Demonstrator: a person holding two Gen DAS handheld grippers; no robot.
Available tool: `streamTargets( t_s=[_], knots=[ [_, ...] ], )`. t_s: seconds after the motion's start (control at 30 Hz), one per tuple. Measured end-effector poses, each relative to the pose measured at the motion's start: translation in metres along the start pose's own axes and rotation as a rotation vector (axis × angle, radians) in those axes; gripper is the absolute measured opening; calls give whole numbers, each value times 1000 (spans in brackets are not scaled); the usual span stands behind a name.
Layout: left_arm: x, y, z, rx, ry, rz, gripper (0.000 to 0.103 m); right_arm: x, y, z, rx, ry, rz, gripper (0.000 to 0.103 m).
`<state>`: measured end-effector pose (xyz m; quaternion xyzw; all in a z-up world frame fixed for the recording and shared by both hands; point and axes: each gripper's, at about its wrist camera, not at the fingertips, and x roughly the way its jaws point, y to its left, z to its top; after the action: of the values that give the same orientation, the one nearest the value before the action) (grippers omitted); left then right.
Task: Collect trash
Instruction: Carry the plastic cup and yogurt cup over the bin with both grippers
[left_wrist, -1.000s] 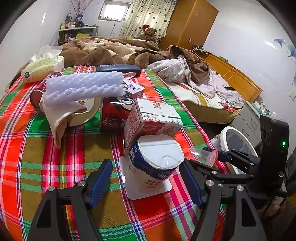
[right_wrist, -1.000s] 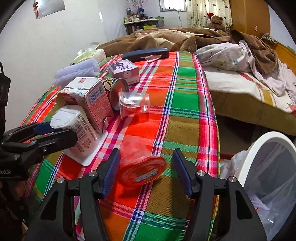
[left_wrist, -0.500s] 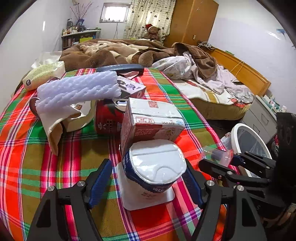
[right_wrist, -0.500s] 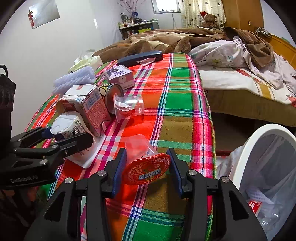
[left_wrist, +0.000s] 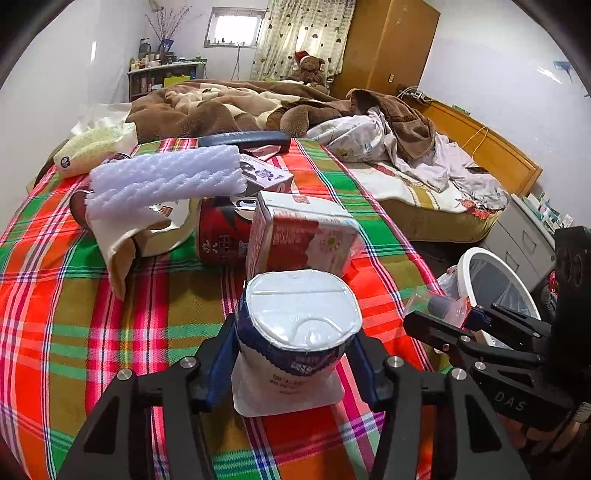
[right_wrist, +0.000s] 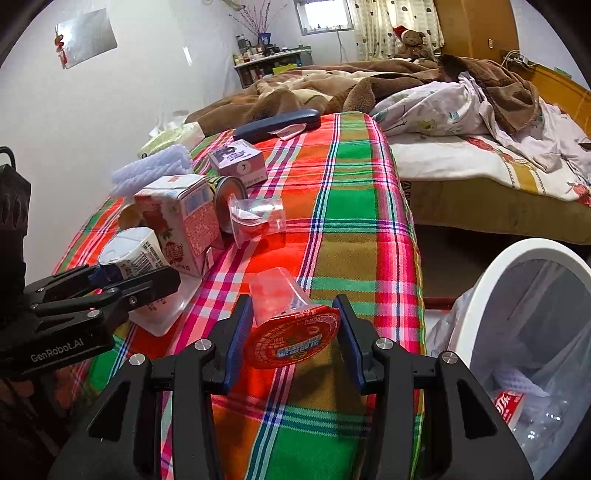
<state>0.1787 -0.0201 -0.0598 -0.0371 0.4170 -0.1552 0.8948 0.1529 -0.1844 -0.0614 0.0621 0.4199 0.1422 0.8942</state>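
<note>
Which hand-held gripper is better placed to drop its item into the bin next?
Right. The right hand-held gripper grips the red-lidded cup beside the white bin. The left hand-held gripper grips the white-lidded cup farther from the bin.

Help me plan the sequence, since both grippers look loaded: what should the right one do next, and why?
Probably lift and swing right to the white bin. The right gripper is closed on the red-lidded clear cup, still low over the plaid cloth, and the lined bin stands open just beside the table. The left gripper grips the foil-topped cup.
</note>
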Motion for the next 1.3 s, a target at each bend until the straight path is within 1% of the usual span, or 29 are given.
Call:
streamTargets(
  t_s=[0.3,0.63,0.83,1.07,1.3],
  knots=[
    [-26,-8,-4,17,-39,7,55,-18,0,-4,17,-45,12,46],
    [-51,-38,-2,73,-87,-14,55,-45,-7,-5,39,-113,3,46],
    [-61,-64,1,120,-113,-42,55,-65,-22,-7,65,-163,-34,46],
    [-64,-98,4,170,-130,-93,55,-88,-48,-12,114,-214,-112,46],
    [-57,-139,7,230,-123,-153,55,-104,-77,-21,171,-232,-182,46]
  ],
)
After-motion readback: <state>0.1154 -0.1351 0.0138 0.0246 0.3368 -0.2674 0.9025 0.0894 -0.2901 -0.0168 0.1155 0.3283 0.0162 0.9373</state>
